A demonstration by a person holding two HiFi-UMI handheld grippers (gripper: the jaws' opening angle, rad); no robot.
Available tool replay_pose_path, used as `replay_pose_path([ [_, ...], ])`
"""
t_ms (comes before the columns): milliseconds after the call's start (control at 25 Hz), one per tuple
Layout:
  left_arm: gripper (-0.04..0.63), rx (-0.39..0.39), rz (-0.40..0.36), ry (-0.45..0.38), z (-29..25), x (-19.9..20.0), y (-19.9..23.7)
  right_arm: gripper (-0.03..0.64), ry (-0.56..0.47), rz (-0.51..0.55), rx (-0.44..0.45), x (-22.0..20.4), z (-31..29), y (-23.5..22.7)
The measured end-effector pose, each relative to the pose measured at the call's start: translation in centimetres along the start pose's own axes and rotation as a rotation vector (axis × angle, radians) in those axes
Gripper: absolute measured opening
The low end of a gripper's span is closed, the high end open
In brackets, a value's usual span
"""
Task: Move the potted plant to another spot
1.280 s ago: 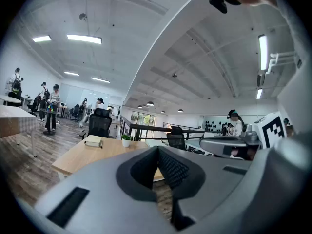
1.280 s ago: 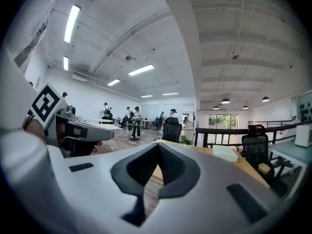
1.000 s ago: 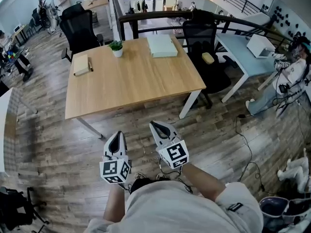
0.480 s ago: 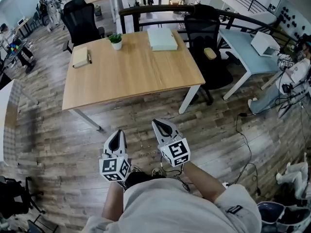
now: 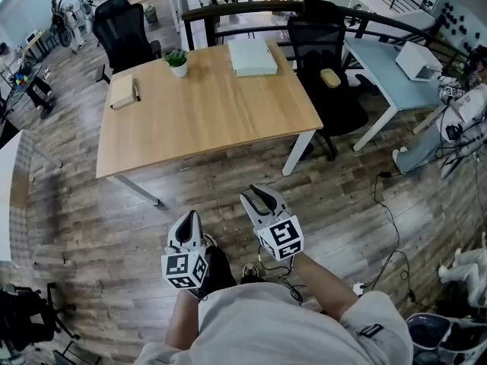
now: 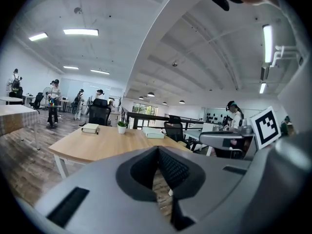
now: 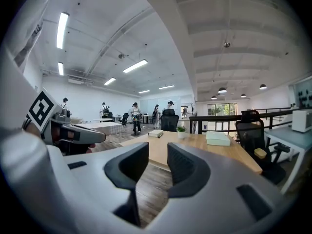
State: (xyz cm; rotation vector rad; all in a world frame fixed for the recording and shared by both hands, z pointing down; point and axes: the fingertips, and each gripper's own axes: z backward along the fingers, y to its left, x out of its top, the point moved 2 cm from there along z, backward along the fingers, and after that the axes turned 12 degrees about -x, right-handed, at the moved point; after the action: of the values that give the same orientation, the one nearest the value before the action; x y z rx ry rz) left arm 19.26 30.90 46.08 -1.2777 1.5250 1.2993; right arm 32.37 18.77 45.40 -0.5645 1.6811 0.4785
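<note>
The potted plant (image 5: pixel 177 61), small and green in a white pot, stands at the far edge of the wooden table (image 5: pixel 213 120). It also shows far off as the potted plant (image 6: pixel 122 126) in the left gripper view and the potted plant (image 7: pixel 181 130) in the right gripper view. Both grippers hang over the floor, well short of the table. My left gripper (image 5: pixel 189 218) is shut and holds nothing. My right gripper (image 5: pixel 257 195) is open; its jaws have just been opening, with nothing between them.
A tan book (image 5: pixel 122 91) lies at the table's left and a pale green box (image 5: pixel 253 56) at its far right. Black office chairs (image 5: pixel 323 67) stand behind and beside the table. A light blue desk (image 5: pixel 384 78) is at the right, and cables (image 5: pixel 388 204) cross the wooden floor.
Both grippers have sunk and come a little nearer the person's body. The right jaws, closed before, now stand slightly apart.
</note>
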Motion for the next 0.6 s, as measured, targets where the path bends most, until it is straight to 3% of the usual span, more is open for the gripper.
replay_pose_path([
  [320, 0.012, -0.054, 0.015, 0.004, -4.7, 0.9, 4.3, 0.202, 0.057, 0.011, -0.022, -0.2, -5.0, -1.3],
  [600, 0.012, -0.093, 0.017, -0.002, -7.9, 4.2, 12.8, 0.229, 0.103, 0.034, -0.032, 0.6, -13.0, 0.5],
])
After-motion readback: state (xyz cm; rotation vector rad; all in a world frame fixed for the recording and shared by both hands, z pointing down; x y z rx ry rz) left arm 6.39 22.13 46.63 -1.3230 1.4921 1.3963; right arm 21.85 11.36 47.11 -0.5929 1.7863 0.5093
